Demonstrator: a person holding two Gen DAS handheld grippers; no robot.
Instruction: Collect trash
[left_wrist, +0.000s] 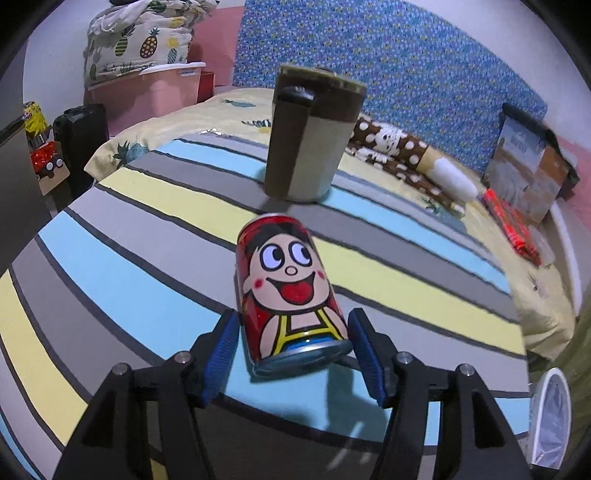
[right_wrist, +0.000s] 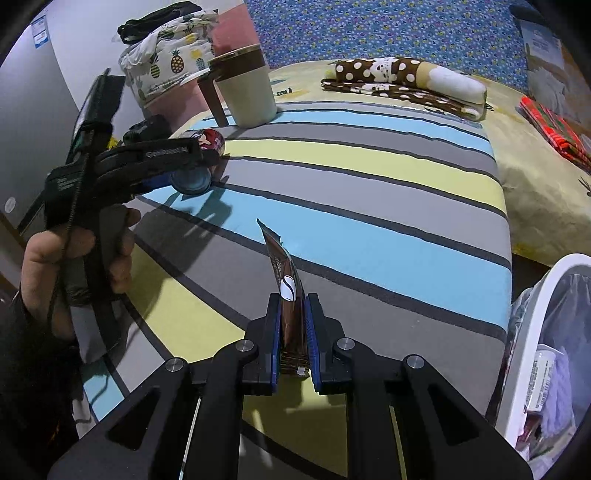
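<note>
Far left in the right wrist view: a hand (right_wrist: 74, 254) wrapped around the left gripper (right_wrist: 177, 173), reaching toward a red cartoon can (right_wrist: 207, 147) lying on its side on the striped cushion (right_wrist: 369, 206).

Seen from the left wrist view: jaws spread wide, blue pads (left_wrist: 225, 347) flanking the can's silver near end. One pad close against the can's side, the other just beside it with a sliver of gap; no squeeze visible. Not yet gripped, then, and resting on the cushion.

Behind the can, well apart: a tall brown-and-cream lidded mug (left_wrist: 310, 136), standing upright. Probably not trash, though hard to say.

Centre of the right wrist view: right gripper (right_wrist: 293, 332) clamped tight on a brown foil wrapper (right_wrist: 288, 284), torn top pointing up and away, clear of the cushion. Collected, but not yet dropped.

Far right: white-rimmed bin (right_wrist: 532, 317) beside the cushion, already holding some paper and packaging.

Judged from this: partly done. Some rubbish binned, wrapper in hand, can about to be taken. Left to do: closing on the can, lifting it, carrying both pieces rightward to the bin. Risk worth noting: round can rolling off between open pads.
</note>
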